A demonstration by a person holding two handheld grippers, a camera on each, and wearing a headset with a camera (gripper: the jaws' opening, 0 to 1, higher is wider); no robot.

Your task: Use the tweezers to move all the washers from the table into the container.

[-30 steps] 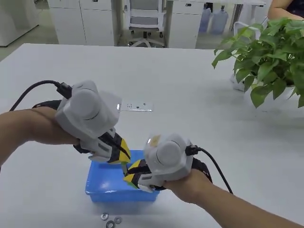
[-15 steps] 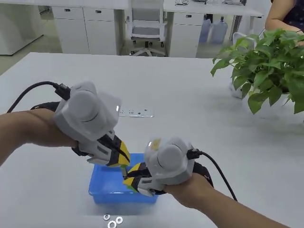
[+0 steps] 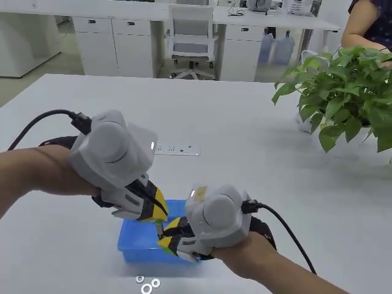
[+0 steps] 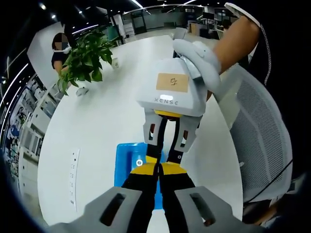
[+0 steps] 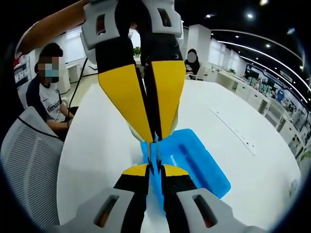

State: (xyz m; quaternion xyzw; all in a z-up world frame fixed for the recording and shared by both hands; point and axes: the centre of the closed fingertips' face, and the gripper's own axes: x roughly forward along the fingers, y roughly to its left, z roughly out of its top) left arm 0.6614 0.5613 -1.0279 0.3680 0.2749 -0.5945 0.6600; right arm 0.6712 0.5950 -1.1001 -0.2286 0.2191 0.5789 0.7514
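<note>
Fingers point(image 4: 145, 171) of left gripper point(image 4: 159, 167) together, right gripper's point(image 5: 155, 171) clamped on tweezers point(image 5: 151, 160), both tip to tip over blue container point(image 3: 136, 242)

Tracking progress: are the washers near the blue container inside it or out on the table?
Out. Three washers lie on the white table just in front of the blue container, outside its wall.

In the left gripper view, the right gripper point(image 4: 162, 156) is carrying the grey printed word "XENSE" on its white body. Just above that word, a tan sticker point(image 4: 172, 82) is showing a handwritten mark, too scrawled to read for certain.
</note>
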